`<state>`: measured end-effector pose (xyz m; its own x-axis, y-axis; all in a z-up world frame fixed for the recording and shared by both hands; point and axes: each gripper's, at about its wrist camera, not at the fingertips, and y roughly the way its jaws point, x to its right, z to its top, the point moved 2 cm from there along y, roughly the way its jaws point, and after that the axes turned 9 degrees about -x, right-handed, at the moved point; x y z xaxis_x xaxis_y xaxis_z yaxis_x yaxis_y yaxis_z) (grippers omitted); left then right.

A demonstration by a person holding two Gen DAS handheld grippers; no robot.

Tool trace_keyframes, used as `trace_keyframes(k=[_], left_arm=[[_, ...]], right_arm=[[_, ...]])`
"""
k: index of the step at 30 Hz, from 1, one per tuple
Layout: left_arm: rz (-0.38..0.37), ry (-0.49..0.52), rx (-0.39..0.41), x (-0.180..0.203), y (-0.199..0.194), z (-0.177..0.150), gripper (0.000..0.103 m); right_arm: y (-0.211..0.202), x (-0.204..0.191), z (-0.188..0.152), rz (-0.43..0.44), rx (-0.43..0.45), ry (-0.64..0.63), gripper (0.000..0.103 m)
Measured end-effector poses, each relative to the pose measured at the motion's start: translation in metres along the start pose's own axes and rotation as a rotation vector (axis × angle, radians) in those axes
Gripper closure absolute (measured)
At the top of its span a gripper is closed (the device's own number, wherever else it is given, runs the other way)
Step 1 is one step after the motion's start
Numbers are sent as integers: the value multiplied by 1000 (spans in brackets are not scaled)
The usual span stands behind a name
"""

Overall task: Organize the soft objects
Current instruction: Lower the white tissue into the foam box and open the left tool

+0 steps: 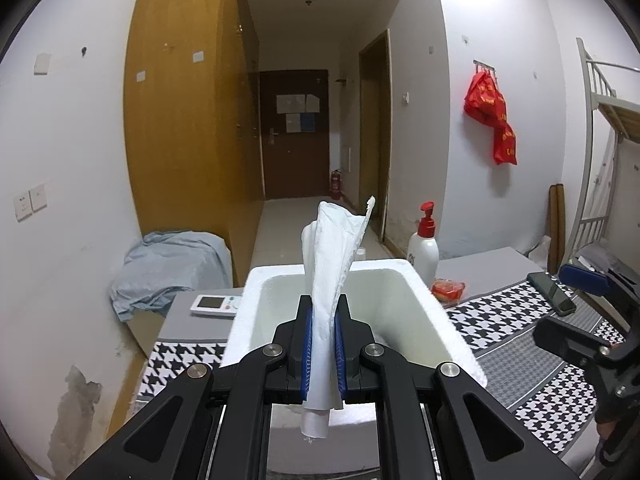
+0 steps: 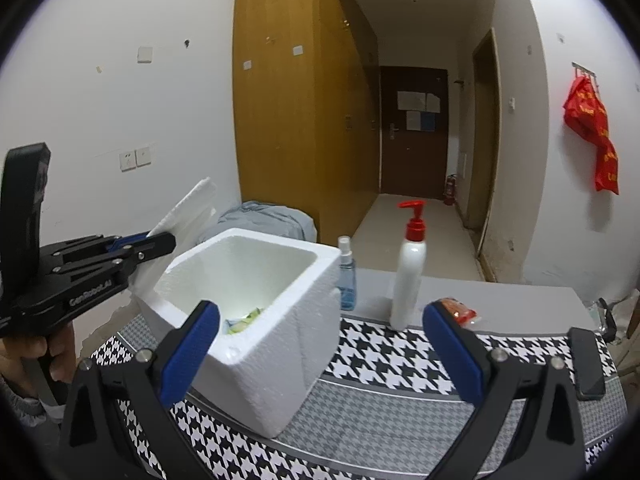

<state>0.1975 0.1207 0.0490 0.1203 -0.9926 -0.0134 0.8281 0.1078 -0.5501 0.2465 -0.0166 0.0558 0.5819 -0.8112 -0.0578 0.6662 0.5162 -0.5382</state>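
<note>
My left gripper [image 1: 323,320] is shut on a white paper tissue [image 1: 336,256] that stands up between its blue pads, held just above the near rim of a white foam box [image 1: 420,304]. In the right wrist view the left gripper [image 2: 160,242] holds the tissue [image 2: 188,208] at the box's [image 2: 280,340] left rim. Some soft green and blue items [image 2: 246,318] lie in the box's bottom. My right gripper [image 2: 320,344] is open and empty, to the right of the box over the houndstooth cloth [image 2: 380,356].
A white pump bottle with red top [image 2: 410,272], a blue spray bottle [image 2: 346,276] and a red packet [image 2: 460,310] stand behind the box. A black phone [image 2: 586,364] lies at right, a white remote [image 1: 216,305] at left. Blue-grey cloth [image 1: 168,268] lies beyond.
</note>
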Motion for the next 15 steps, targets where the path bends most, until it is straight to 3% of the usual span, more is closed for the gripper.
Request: trace_keyframes(k=[15], left_arm=[[-22, 6, -29, 13, 22, 7, 92]], right_arm=[[-11, 20, -18, -32, 3, 23, 0]])
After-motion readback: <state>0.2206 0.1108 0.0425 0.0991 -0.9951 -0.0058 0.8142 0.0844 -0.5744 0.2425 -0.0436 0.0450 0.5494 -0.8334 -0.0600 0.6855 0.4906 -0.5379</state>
